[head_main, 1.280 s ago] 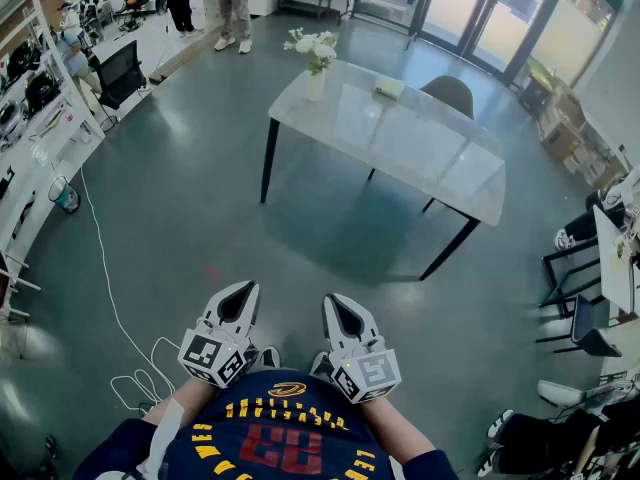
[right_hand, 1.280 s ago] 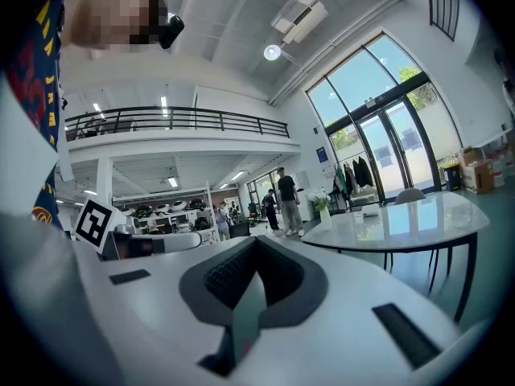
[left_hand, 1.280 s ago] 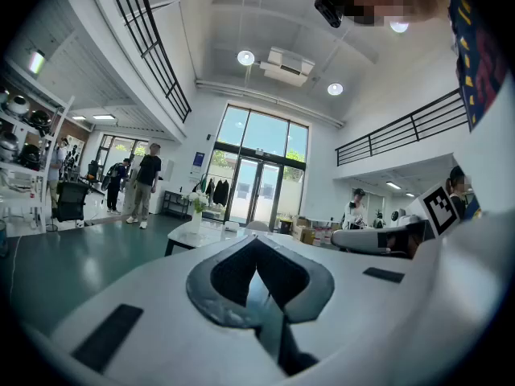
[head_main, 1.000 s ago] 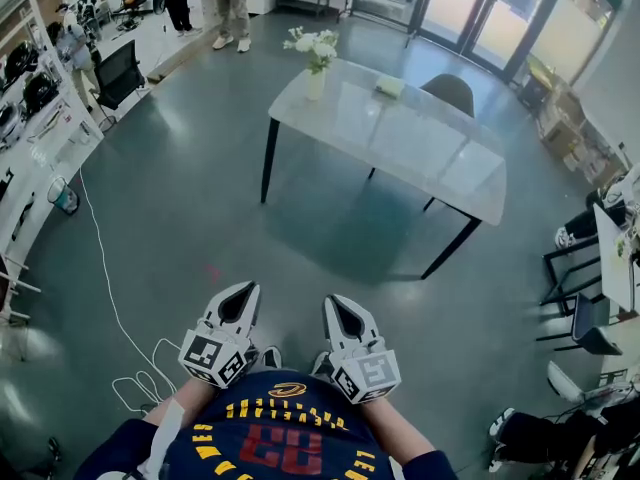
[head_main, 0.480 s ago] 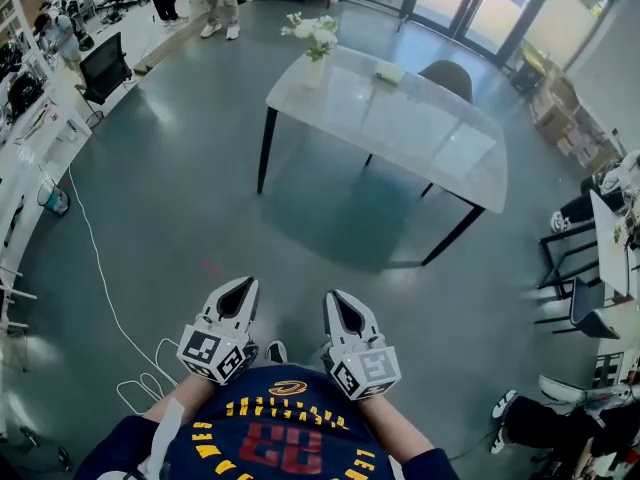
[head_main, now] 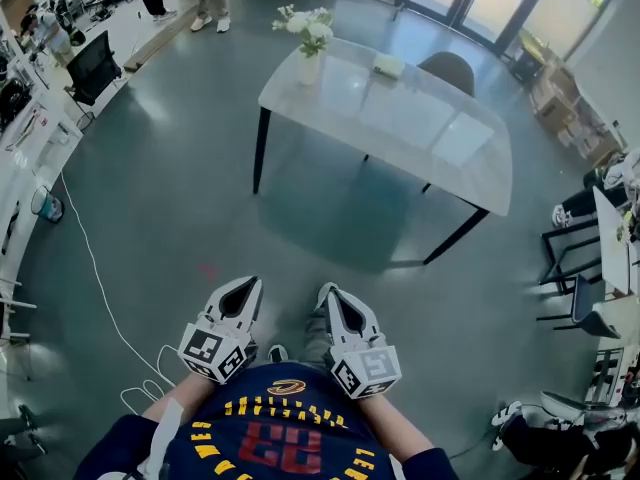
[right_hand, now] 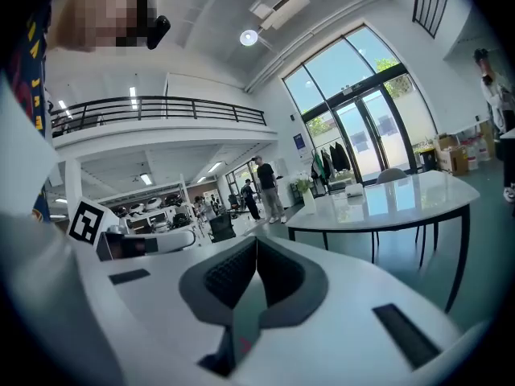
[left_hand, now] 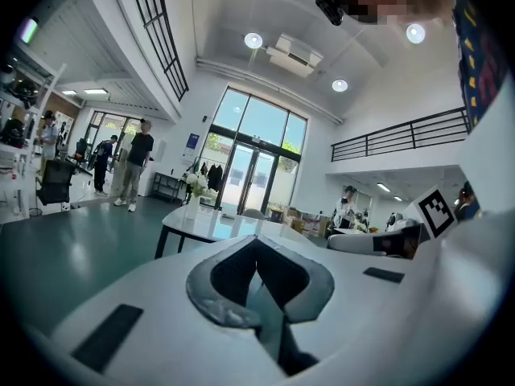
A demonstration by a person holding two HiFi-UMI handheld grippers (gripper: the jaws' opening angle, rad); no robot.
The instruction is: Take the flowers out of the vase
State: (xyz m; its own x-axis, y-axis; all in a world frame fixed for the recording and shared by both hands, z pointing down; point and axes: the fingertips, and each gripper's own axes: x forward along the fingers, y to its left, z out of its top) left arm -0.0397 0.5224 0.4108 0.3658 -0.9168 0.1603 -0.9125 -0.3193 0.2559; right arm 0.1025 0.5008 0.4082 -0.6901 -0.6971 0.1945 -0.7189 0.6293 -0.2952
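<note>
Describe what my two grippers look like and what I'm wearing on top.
Both the left gripper and right gripper have white tapering shells around a dark teardrop-shaped opening. Each carries a cube with black-and-white square markers. The pads are dark grey, visibly ribbed on the right one. You wear a navy jersey with yellow and red print.

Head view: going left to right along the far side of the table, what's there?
vase holding the flowers → small pale green item → chair behind the far edge
</note>
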